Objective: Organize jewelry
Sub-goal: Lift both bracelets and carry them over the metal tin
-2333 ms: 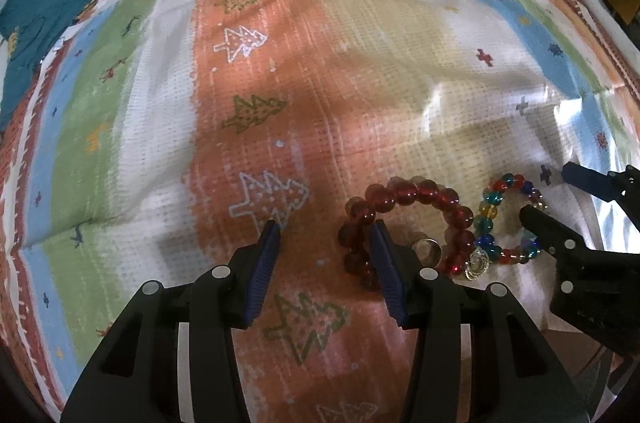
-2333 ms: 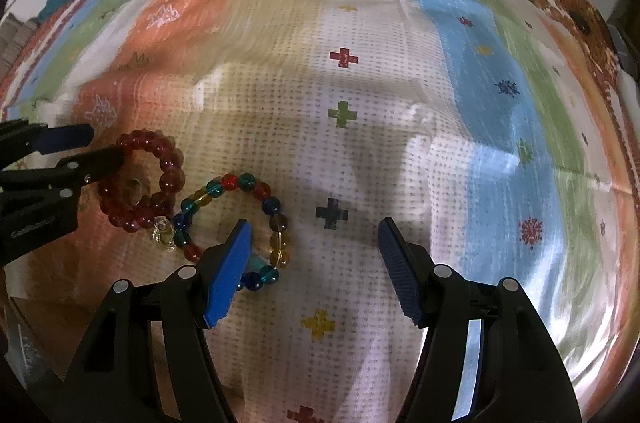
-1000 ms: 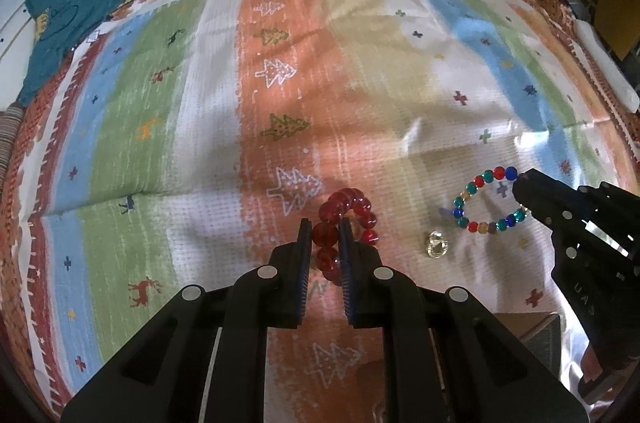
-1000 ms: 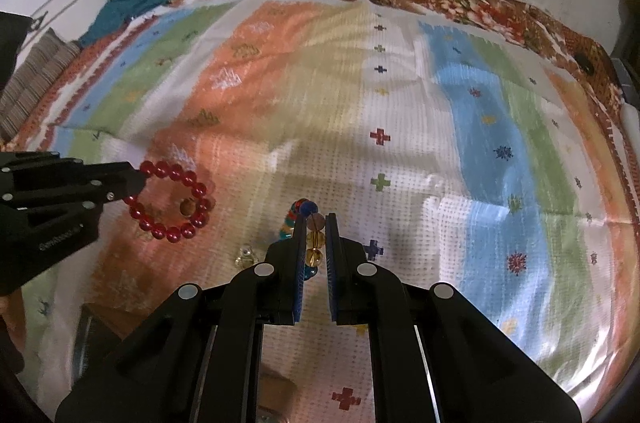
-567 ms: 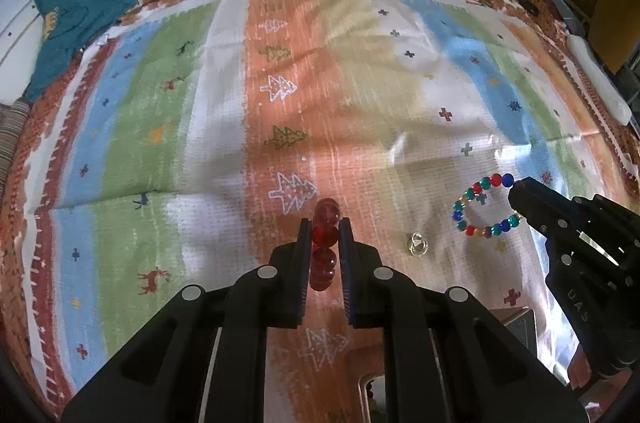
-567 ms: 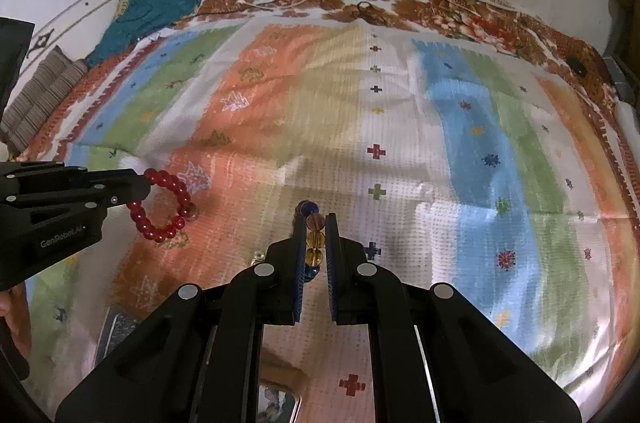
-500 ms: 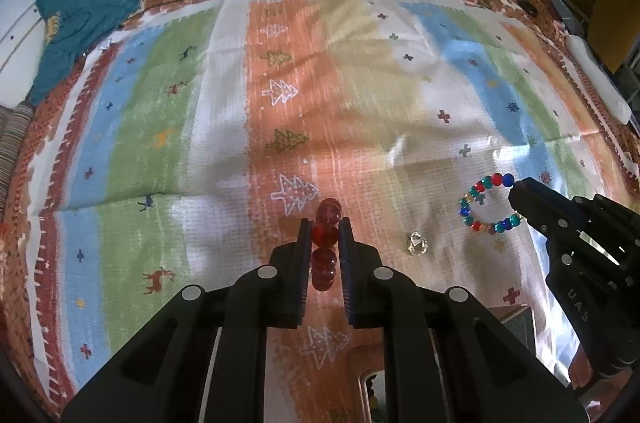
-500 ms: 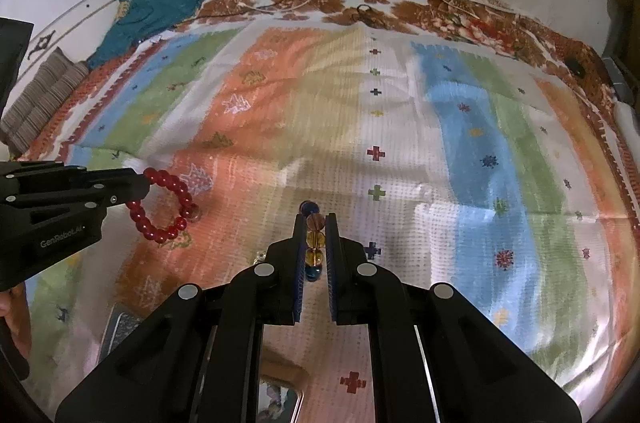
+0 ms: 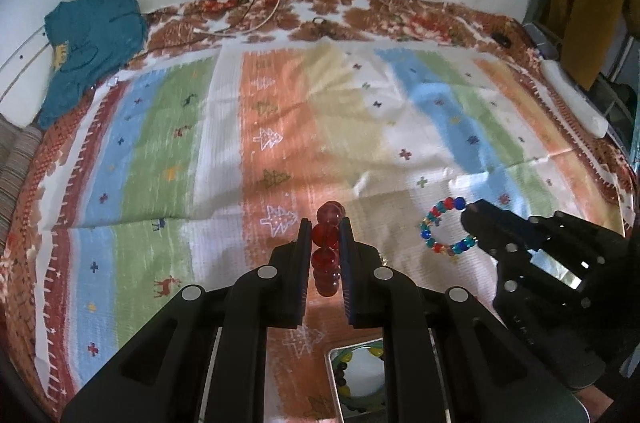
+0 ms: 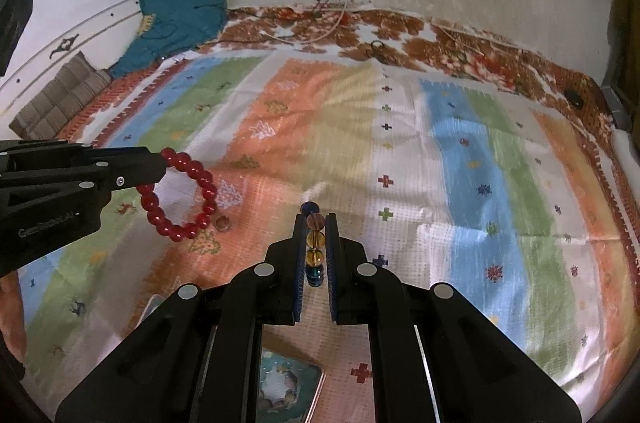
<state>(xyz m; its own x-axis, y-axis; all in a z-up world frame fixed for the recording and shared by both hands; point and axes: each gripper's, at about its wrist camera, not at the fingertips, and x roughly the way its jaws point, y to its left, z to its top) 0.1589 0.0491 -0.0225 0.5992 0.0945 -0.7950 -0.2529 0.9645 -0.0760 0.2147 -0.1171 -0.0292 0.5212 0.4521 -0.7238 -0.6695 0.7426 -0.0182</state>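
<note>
The left gripper (image 9: 325, 237) is clamped on the red bead bracelet (image 10: 180, 195), lifted above the striped blanket (image 10: 460, 159); the right gripper (image 10: 316, 235) pinches the multicoloured bead bracelet (image 9: 442, 227) likewise. A small ring (image 10: 222, 223) lies on the blanket's orange stripe; a tin (image 10: 288, 389) sits at its near edge.

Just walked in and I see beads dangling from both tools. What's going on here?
A person is sorting jewelry over a striped patterned blanket. The left tongs are shut on a red round-bead bracelet, lifted clear of the blanket. The right tongs are shut on a multicoloured bead bracelet, also lifted. A small metal ring lies on the blanket, and a metal tin sits near the edge.
</note>
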